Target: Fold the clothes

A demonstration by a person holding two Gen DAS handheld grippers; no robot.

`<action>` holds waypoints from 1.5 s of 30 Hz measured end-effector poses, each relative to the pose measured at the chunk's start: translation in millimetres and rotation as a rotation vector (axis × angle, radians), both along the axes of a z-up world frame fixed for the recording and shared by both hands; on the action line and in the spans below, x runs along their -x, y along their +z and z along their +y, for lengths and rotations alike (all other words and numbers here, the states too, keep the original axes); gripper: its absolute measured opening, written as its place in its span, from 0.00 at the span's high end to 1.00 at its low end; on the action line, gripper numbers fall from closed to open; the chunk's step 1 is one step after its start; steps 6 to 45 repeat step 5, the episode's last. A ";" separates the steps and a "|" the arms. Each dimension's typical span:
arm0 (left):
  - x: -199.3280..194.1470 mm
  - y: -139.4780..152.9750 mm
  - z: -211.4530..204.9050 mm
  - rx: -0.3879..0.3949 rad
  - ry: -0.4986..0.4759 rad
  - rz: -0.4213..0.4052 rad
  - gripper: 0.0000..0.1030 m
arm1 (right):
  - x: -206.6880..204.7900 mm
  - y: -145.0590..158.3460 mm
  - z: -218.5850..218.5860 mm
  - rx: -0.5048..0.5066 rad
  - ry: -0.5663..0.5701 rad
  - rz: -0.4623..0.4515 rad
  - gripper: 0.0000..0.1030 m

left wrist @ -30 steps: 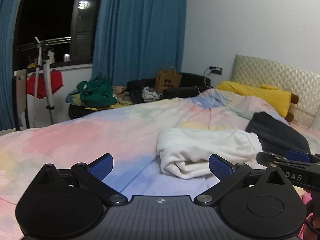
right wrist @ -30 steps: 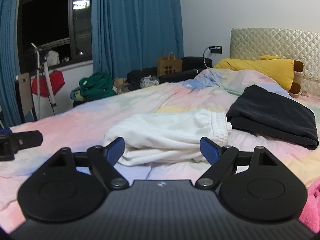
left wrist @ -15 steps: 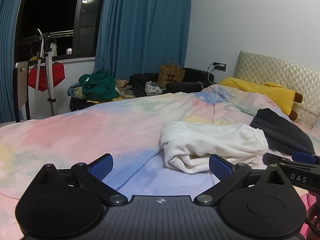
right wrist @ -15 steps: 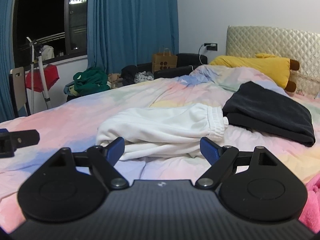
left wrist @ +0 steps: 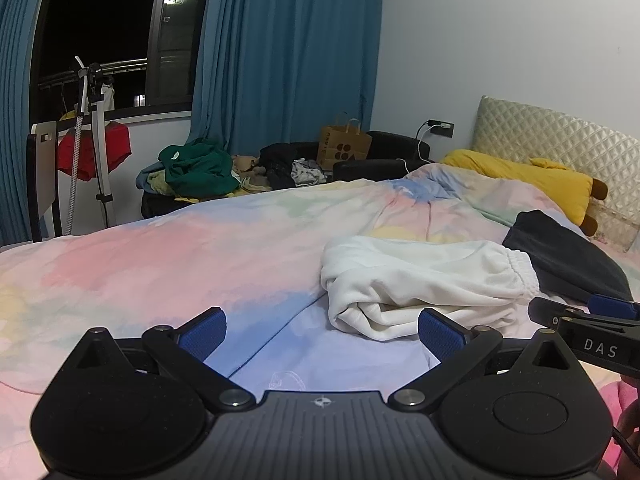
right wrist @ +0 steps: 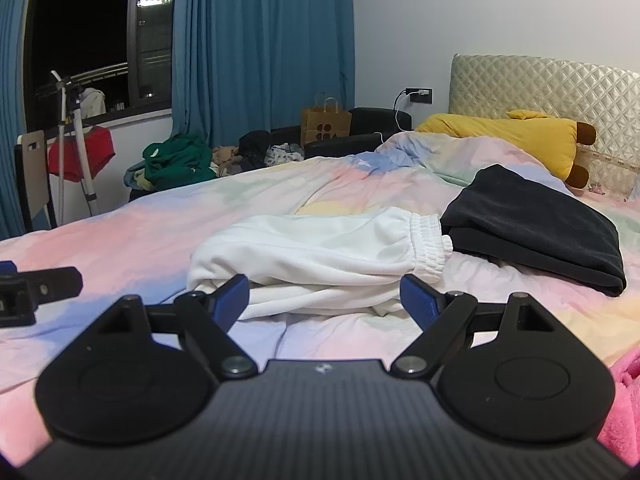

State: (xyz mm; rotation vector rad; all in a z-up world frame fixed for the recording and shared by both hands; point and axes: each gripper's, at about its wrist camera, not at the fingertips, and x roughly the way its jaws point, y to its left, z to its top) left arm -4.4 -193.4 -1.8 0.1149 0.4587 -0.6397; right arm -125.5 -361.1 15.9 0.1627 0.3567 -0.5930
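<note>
A folded white garment with an elastic waistband (left wrist: 424, 280) (right wrist: 320, 256) lies on the pastel bedspread (left wrist: 180, 256) (right wrist: 140, 232). Right of it rests a folded black garment (left wrist: 560, 252) (right wrist: 528, 220). My left gripper (left wrist: 320, 330) is open and empty, held just short of the white garment's near left corner. My right gripper (right wrist: 324, 296) is open and empty too, its fingers straddling the white garment's near edge without touching it. Each gripper's tip shows at the edge of the other's view: the right gripper (left wrist: 584, 320) and the left gripper (right wrist: 36, 292).
A yellow plush pillow (right wrist: 512, 140) leans on the quilted headboard (right wrist: 540, 84). A heap of unfolded clothes (left wrist: 200, 168) and a paper bag (left wrist: 344, 148) sit beyond the bed's far edge. A pink fabric (right wrist: 624, 412) lies at the near right. Blue curtains (left wrist: 288, 48) hang behind.
Both grippers have drawn back and risen slightly from the white garment, so it sits a little farther off. Both stayed open. The garments have not moved.
</note>
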 end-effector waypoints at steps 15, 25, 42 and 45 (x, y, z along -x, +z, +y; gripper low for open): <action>-0.2 -1.3 -0.9 -0.002 0.002 0.004 0.00 | 0.3 -0.1 0.9 0.001 -0.003 -0.002 0.19; -0.2 -1.3 -0.9 -0.002 0.002 0.004 0.00 | 0.3 -0.1 0.9 0.001 -0.003 -0.002 0.19; -0.2 -1.3 -0.9 -0.002 0.002 0.004 0.00 | 0.3 -0.1 0.9 0.001 -0.003 -0.002 0.19; -0.2 -1.3 -0.9 -0.002 0.002 0.004 0.00 | 0.3 -0.1 0.9 0.001 -0.003 -0.002 0.19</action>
